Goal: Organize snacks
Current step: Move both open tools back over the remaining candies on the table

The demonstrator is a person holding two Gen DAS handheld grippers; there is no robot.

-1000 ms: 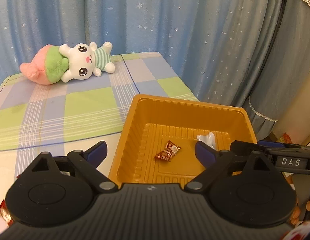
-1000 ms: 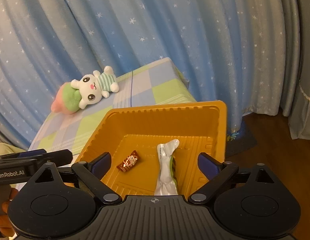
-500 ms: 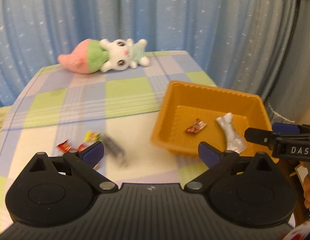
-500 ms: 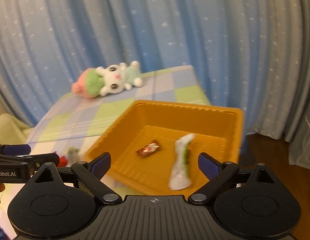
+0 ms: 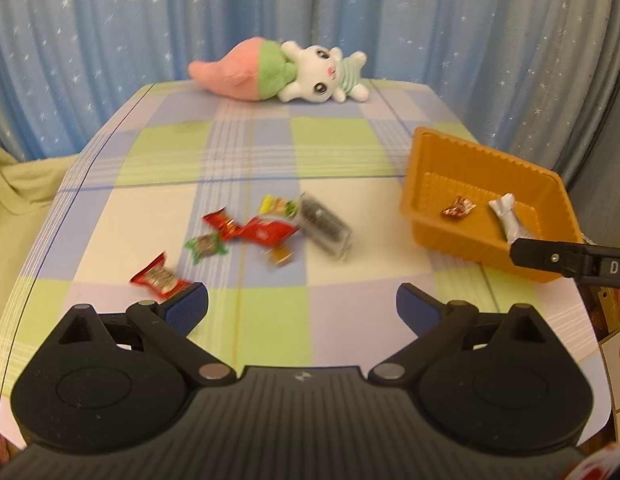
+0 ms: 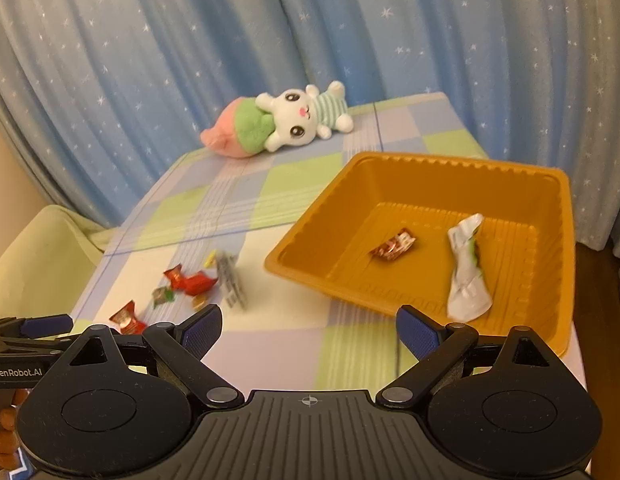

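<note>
An orange tray (image 5: 438,236) (image 6: 310,268) sits at the table's right side. It holds a small brown candy (image 5: 458,211) (image 6: 394,245) and a silver wrapped snack (image 5: 508,218) (image 6: 468,276). Several loose snacks lie mid-table: a red packet (image 5: 266,232) (image 6: 196,283), a red candy (image 5: 160,278) (image 6: 128,319), a green candy (image 5: 206,245) and a clear dark pack (image 5: 324,226) (image 6: 231,283). My left gripper (image 5: 302,308) is open and empty above the near table. My right gripper (image 6: 309,328) is open and empty in front of the tray.
A plush rabbit with a pink and green body (image 5: 286,72) (image 6: 278,124) lies at the table's far edge. Blue star curtains (image 5: 310,12) hang behind. A pale green cushion (image 6: 38,248) is at the left. The checked tablecloth (image 5: 238,148) covers the table.
Both grippers pulled back and swung left from the tray. The loose snacks on the table have come into view. Both stay open.
</note>
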